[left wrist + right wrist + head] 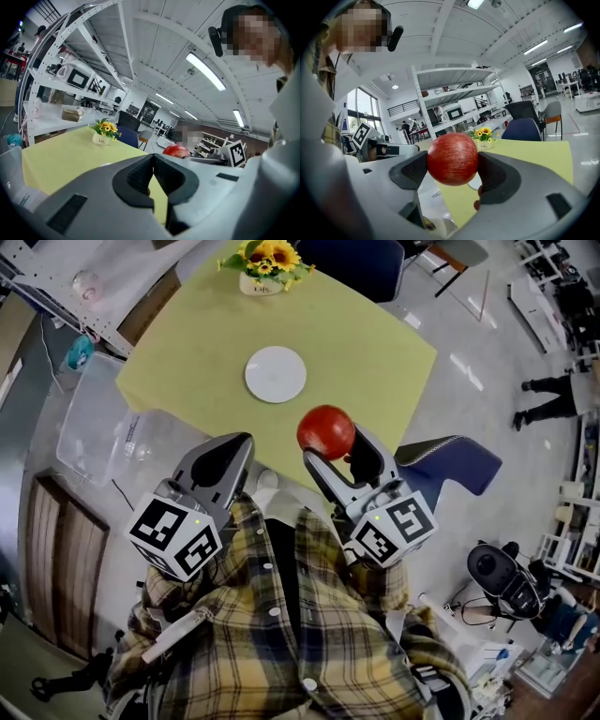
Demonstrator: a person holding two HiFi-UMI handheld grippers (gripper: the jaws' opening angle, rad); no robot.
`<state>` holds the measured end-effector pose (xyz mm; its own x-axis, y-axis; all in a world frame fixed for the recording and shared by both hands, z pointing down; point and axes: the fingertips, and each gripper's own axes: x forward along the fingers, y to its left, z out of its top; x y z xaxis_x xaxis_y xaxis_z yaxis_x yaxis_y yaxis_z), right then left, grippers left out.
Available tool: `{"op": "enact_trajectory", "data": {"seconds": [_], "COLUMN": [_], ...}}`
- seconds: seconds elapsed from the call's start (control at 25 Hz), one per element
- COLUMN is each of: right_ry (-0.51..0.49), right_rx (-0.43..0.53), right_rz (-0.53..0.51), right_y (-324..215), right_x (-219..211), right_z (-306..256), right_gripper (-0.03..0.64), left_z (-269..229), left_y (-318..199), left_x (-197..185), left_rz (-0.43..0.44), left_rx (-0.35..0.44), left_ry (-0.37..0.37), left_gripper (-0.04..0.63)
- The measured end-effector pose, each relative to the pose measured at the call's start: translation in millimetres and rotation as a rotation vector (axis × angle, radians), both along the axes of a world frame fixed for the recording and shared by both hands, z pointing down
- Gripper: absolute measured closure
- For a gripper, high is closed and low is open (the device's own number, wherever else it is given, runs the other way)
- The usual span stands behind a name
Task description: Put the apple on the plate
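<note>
Red apple (453, 158) pinched across its widest part by right hand-held gripper (335, 444), one pad on each side, so no rolling out. Held in the air over near edge of yellow-green table (375, 352), resting on nothing. White plate (276, 374) bare at table's middle, farther off and a bit left of apple, well apart. Left hand-held gripper (153, 169) pressed together, nothing in it, parked near and left, clear of the path. Sunflower pot (263, 268) at far edge, beyond plate, out of the way. Probably mid-carry: next move forward and slightly left, down onto plate, then release.
</note>
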<state>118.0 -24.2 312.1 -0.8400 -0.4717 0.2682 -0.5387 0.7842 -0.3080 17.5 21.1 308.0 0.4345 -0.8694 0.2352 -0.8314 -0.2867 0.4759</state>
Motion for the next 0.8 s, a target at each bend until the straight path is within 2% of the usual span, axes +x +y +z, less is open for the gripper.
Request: {"op": "enact_trajectory", "data": {"seconds": [0.4, 0.6, 0.8], "right_ry": [0.024, 0.038, 0.058], "right_rx": [-0.015, -0.036, -0.042], "right_rz": [0.103, 0.215, 0.31], "right_y": [-35, -57, -85], "right_x": [-34, -64, -91], "right_z": [14, 11, 10], "right_gripper": [0.29, 0.29, 0.29], "left_z": [10, 9, 9], "left_y": [-50, -83, -122], "left_x": [-29, -56, -88], "left_rz": [0.125, 0.255, 0.337], "left_rx": [0.001, -0.015, -0.028], "left_ry": [0.012, 0.021, 0.04], "left_gripper": [0.588, 0.588, 0.588]}}
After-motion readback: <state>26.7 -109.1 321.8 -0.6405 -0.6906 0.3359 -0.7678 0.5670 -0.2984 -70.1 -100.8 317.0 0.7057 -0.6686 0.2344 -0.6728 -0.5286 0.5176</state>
